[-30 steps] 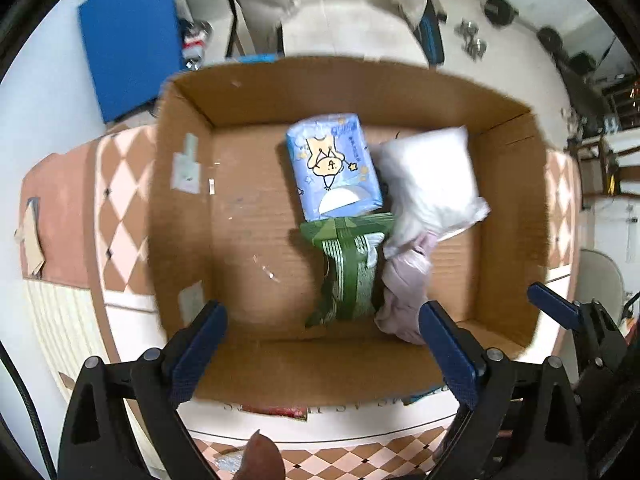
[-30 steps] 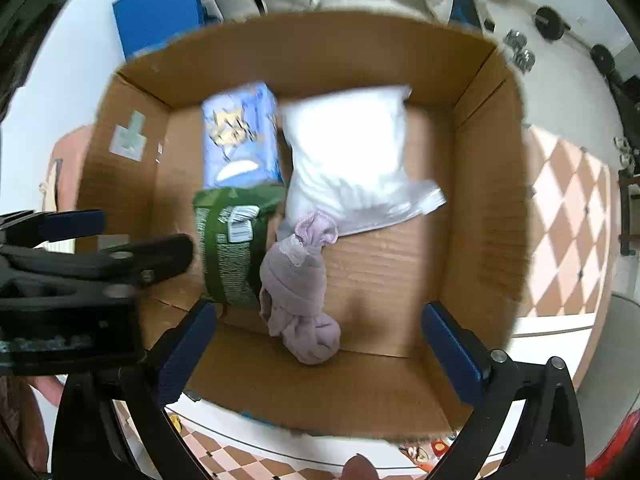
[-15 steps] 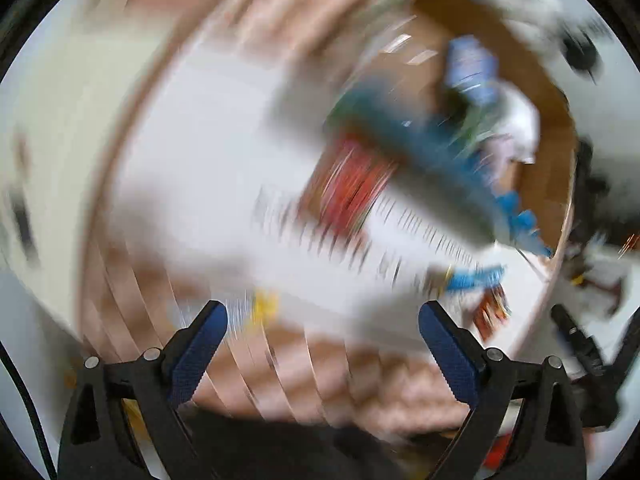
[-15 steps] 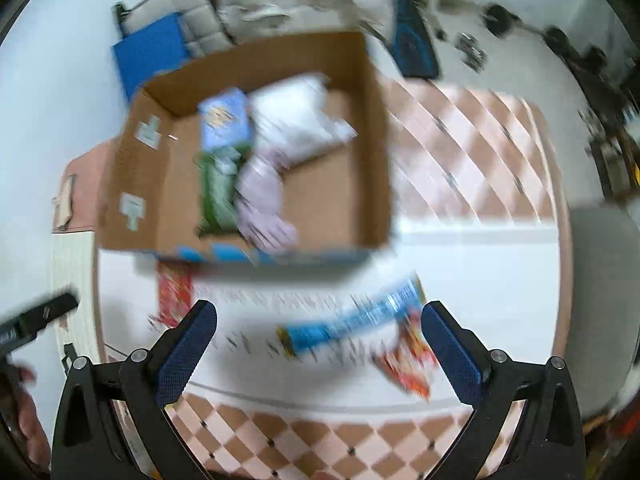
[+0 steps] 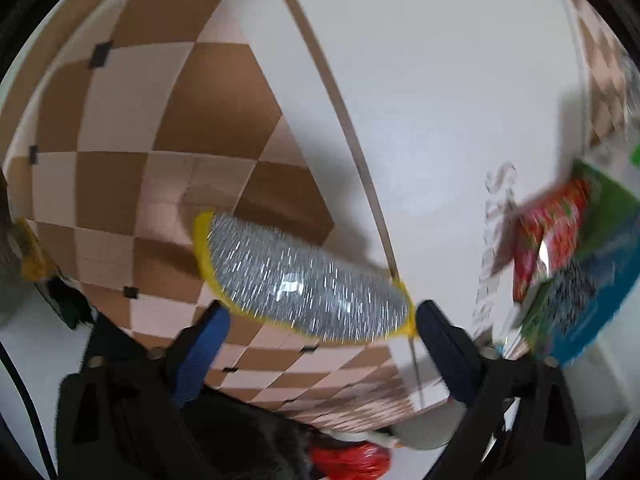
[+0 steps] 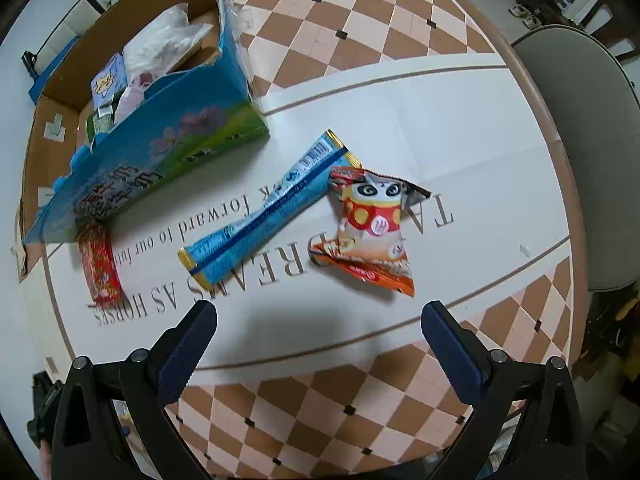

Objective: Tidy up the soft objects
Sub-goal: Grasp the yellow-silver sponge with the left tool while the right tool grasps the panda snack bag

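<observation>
The left wrist view looks steeply down, close over the checkered bench [image 5: 120, 184], and is blurred; a silver, yellow-edged packet [image 5: 304, 284] fills its lower centre. The right wrist view looks from higher, forward across the bench [image 6: 400, 100] to the cardboard box [image 6: 132, 12] at upper left. Both views share the red packet [image 5: 548, 236] [image 6: 100, 268] and the box's blue-green side [image 5: 600, 280] [image 6: 160, 144].

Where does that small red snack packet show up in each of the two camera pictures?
Left wrist view: the red snack packet is blurred at the right edge, against the blue-green box.
Right wrist view: it lies at the left on the white table mat, just below that box.
Shared landmark: the box's printed blue-green side, with the packet beside it.
</observation>
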The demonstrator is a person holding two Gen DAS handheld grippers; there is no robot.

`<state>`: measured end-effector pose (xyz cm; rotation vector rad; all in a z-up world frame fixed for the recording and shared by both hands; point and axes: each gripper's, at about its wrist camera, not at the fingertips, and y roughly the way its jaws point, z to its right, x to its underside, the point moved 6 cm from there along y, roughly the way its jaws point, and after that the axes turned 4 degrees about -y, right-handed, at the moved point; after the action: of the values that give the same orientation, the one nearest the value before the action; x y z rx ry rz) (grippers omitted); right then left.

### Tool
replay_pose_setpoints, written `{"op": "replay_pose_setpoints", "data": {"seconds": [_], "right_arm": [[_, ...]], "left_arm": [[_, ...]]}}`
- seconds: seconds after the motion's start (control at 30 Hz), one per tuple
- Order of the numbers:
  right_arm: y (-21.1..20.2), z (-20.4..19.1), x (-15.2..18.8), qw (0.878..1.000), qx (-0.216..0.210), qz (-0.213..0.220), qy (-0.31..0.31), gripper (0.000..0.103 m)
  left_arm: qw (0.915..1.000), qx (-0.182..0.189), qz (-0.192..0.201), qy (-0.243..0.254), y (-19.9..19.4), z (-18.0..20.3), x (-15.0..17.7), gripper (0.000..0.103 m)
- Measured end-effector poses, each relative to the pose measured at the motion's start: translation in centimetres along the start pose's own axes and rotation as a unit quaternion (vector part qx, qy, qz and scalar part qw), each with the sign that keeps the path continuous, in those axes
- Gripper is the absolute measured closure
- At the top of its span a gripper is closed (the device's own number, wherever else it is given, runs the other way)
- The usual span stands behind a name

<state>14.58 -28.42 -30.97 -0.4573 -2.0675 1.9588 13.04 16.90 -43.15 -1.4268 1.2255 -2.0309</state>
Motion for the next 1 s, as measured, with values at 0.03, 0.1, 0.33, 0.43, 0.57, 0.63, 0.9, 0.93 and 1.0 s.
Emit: {"op": "replay_pose_setpoints", "data": {"seconds": [0.03,0.1,0.33,0.43,0.57,0.63,0.9,0.93,1.0], "right_arm": [[0.1,-0.2,-0.3,1.0,0.0,0.002,0.002,0.0],[0.4,-0.1,-1.0,1.0,0.002,0.005,0.005,0.0],[1.1,1.6,-3.0,1.0,0.003,0.004,0.019,0.002],[1.6,2.7,-3.1,1.0,0.0,-0.007,0.026,0.002],[2.9,4.5,-3.4,0.999,0.004,-0.028,0.035,0.002],[3.8,4.9,-3.7,0.998,0.002,-0.042,0.035,0.002],[8.7,4.8,-3.3,0.994,-0.007,-0.109,0.027,0.057],[8.5,4.6,-2.8,0.994,0.003,-0.105,0.009,0.058],[8.3,4.4,-1.4,0.994,0.007,-0.108,-0.011,0.059]], "left_arm": [[1.0,-0.002,0.001,-0.009,0.3,-0.1,-0.2,0.025],[0.9998,-0.011,0.008,-0.011,0.9,0.3,-0.4,0.047],[0.9758,-0.143,0.073,0.148,1.5,5.2,1.0,0.057],[0.9353,-0.214,0.102,0.263,2.7,8.9,2.9,0.057],[0.8485,-0.302,0.137,0.412,5.1,13.5,6.5,0.056],[0.8185,-0.322,0.141,0.455,6.3,15.0,8.2,0.056],[0.8535,-0.265,0.087,0.44,6.8,14.9,9.8,0.049],[0.8589,-0.259,0.086,0.433,6.4,14.6,9.6,0.046],[0.8699,-0.247,0.083,0.419,6.0,13.7,9.4,0.042]]}}
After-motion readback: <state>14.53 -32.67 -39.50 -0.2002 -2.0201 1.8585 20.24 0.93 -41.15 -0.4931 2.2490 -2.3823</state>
